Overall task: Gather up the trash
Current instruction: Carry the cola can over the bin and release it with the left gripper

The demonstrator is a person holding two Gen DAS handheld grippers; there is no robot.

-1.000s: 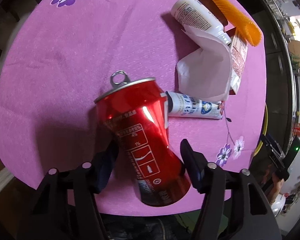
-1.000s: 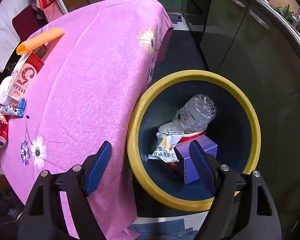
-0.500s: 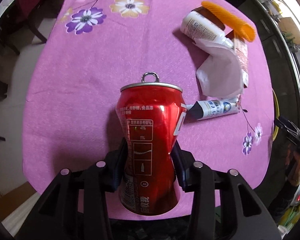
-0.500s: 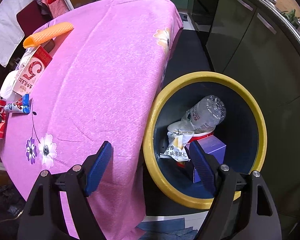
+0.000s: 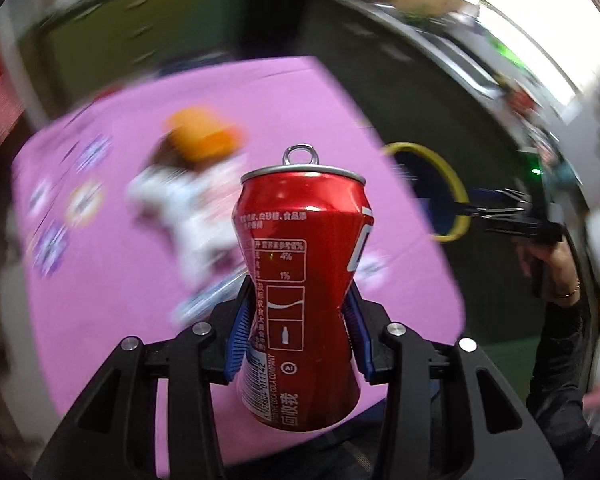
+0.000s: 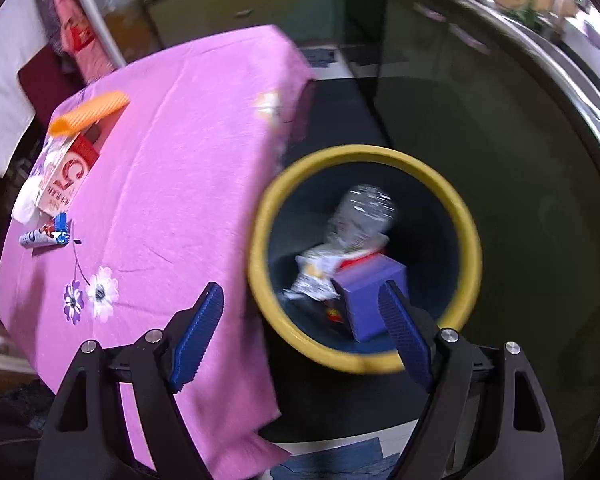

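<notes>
Left hand-held gripper (image 5: 300, 316) clamped on a dented red soda can (image 5: 302, 280), blue pads (image 5: 238, 328) pressed into the pinched waist from both sides. Can upright, pull tab (image 5: 301, 155) at the top, lifted clear above the pink worktop (image 5: 112, 280). Background of the left wrist view smeared with blur; orange object (image 5: 204, 138) and a pale heap of litter just recognisable on the worktop, left of and beyond the can. Yellow-rimmed bin (image 5: 446, 176) far to the right, past the worktop's edge. Right hand-held gripper (image 5: 500, 210) there too, dark, over the bin's near right rim.

Right hand-held gripper (image 6: 302, 326) spread wide, holding nothing, blue fingers (image 6: 198, 336) apart, left one over the worktop's (image 6: 188, 168) near edge, right one over the bin. Bin (image 6: 466, 224) on the floor just right of the hanging cloth, dark inside. In the bin: a crushed clear plastic bottle (image 6: 366, 216) at the far side, a purple box (image 6: 370, 292) at the near side, a crumpled wrapper (image 6: 314, 276) to the left of the box, something red and white between. On the worktop at far left: an orange ridged object (image 6: 88, 114), a red and white carton (image 6: 66, 172) nearer than it, white paper (image 6: 26, 200) to the carton's left, a small blue and white tube (image 6: 44, 234) nearest of all. Printed flowers (image 6: 90, 294) on the cloth near the front edge.
</notes>
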